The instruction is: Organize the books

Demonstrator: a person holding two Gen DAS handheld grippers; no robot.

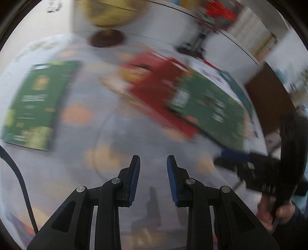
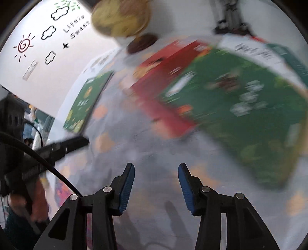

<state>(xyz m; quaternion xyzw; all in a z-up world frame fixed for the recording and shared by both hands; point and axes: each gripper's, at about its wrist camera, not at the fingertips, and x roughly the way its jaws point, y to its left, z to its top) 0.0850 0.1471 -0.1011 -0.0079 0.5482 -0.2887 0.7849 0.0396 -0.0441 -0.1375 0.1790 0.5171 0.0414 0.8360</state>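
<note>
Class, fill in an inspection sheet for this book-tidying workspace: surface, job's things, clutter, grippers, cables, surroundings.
Surface: table under a pale cloth with orange patches.
Job's things: lone green book lies flat, apart from an overlapping pile: red book, second green book on it, white book beneath.
Clutter: globe on a dark base.
Grippers: left gripper and right gripper open, nothing between the pads.
Cables: black cable at the left gripper.
Surroundings: wall sticker, bookshelf.
</note>
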